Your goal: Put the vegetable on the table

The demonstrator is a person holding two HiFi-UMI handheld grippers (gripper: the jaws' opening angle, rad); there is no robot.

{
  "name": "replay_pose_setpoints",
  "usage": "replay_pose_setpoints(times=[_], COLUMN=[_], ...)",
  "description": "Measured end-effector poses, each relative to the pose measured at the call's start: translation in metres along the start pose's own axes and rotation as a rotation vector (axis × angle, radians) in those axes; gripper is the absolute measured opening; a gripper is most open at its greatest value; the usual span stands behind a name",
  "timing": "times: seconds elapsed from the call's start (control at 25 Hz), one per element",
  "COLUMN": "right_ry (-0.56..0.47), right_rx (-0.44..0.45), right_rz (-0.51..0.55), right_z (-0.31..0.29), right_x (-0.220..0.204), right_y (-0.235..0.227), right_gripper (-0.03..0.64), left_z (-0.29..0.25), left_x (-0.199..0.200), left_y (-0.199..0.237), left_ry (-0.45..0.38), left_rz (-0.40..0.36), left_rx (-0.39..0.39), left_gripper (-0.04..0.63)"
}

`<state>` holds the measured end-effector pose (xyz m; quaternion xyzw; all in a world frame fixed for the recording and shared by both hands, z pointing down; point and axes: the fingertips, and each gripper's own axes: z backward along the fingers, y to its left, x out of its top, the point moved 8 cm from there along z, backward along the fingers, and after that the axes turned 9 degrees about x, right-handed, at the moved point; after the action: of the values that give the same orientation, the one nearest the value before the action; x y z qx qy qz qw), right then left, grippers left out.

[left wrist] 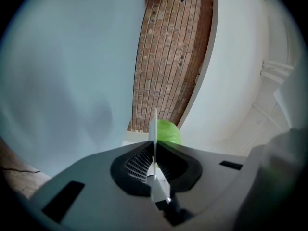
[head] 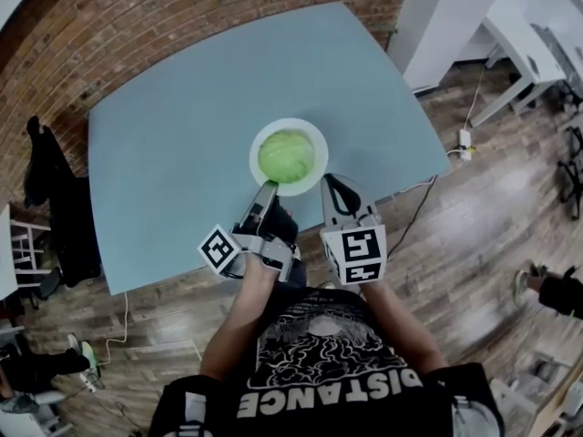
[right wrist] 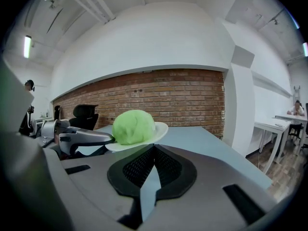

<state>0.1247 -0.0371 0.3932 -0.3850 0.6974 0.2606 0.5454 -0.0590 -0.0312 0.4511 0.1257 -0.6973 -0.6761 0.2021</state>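
Observation:
A round green vegetable [head: 286,156] lies on a white plate [head: 314,135] over the blue-grey table [head: 182,135], near its front edge. My left gripper [head: 267,188] is shut on the plate's near-left rim. In the left gripper view that rim [left wrist: 155,124] stands edge-on between the jaws of the left gripper [left wrist: 154,146], with the vegetable [left wrist: 168,131] just behind. My right gripper [head: 333,182] hangs shut and holds nothing, just right of the plate. The right gripper view shows the vegetable [right wrist: 133,126], the plate [right wrist: 161,129] from slightly below, the left gripper [right wrist: 108,139] clamped on it, and the right gripper [right wrist: 154,148].
A brick wall [head: 137,25] runs behind the table. A black office chair [head: 55,198] stands at the left, and white desks [head: 510,62] at the right. Cables trail over the wooden floor [head: 474,217]. A person [head: 556,289] is at the far right.

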Motion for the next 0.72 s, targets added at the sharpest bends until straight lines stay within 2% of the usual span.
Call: replay_pose_setpoints(times=[0.24,0.48,0.72], right_ry=[0.025,0.056,0.072], right_rx=[0.036,0.073,0.092], right_rz=[0.005,0.006,0.022], right_z=[-0.032,-0.071,-0.102], right_x=[-0.001,0.001,0.003], right_y=[0.005,0.013,0.020], right_gripper=[0.008,0.008,0.008], left_z=[-0.006,-0.010,-0.013], left_x=[0.028,0.062,0.087], left_y=[0.017,0.033,0.049], left_ry=[-0.016,-0.030,-0.012], left_rz=[-0.028,-0.021,-0.074], left_rx=[0.022,0.043,0.099], left_gripper=[0.020,0.021,0.021])
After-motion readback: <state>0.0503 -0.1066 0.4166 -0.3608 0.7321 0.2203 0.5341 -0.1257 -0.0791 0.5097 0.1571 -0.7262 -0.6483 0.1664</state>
